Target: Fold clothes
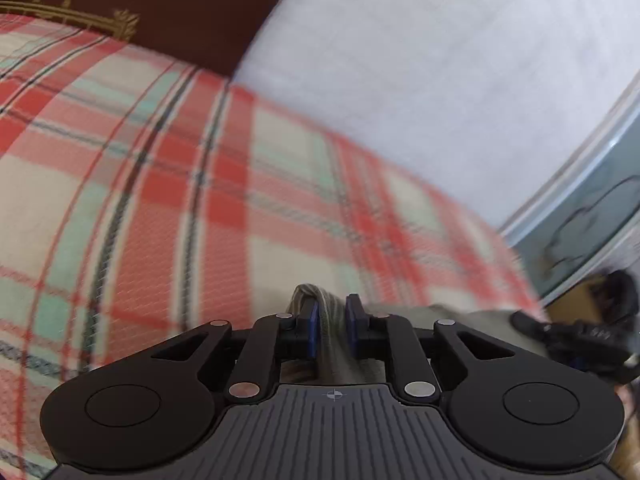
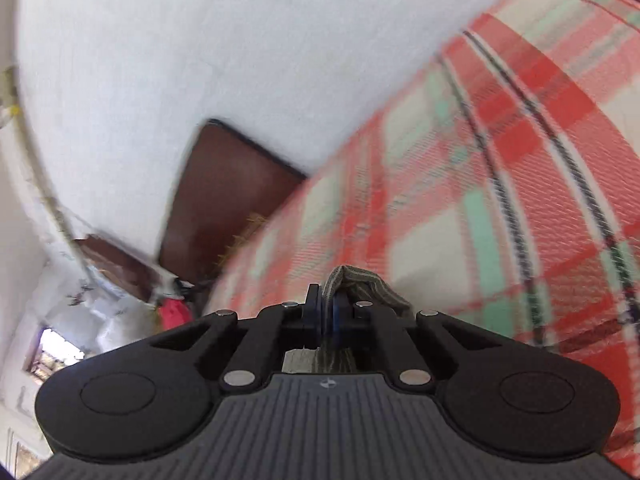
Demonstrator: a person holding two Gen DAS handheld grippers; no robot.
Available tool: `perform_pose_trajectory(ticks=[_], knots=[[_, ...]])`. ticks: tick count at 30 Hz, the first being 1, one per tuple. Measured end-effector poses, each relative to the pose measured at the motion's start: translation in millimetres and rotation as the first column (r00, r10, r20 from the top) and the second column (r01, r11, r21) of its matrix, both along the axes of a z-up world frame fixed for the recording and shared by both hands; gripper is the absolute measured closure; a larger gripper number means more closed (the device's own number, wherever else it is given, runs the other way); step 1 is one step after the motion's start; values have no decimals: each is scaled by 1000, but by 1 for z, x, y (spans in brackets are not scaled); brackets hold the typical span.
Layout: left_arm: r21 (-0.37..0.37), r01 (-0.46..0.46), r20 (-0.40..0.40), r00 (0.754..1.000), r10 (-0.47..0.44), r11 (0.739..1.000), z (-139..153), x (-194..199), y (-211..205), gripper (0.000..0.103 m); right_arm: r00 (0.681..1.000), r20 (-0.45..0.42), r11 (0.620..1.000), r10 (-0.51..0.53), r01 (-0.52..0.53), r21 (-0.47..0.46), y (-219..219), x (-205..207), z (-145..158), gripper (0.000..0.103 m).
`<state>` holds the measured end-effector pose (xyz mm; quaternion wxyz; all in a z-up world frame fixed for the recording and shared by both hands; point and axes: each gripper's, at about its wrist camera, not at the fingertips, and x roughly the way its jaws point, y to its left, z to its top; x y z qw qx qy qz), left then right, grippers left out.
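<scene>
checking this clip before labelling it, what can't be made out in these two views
- Grey-green striped cloth garment: both views show only the pinched fold; each gripper body hides the rest, so its type and fold stage are unknown.
- Right gripper: left wrist view, blurred and cut off at the picture edge.
- Red, cream and mint plaid blanket: motion-blurred in both views.
- Person: in neither view.

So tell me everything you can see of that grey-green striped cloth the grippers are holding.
The striped cloth is a thin, soft-looking grey-green fabric with fine pale stripes. Only bunched edges show. In the left wrist view a fold stands up between the blue pads of the left gripper, which press on it. In the right wrist view another bunch pokes past the right gripper, pinched there too. The plaid bedcover lies beyond it. The rest is hidden.
</scene>
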<state>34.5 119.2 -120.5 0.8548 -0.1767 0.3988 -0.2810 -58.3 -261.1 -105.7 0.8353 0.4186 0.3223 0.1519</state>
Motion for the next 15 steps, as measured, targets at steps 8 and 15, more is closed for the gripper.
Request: perform_pose_trajectory(ticks=[8,15], knots=[[17,-15,125,992,13,1000,42,-18,21,60,994,62,995,-88,90,-31,-9,-35,14,76],[205,195,219,946,-239,959,71,-30,-55,60,983,145,987,109,-89,-136,42,-21,66,76]])
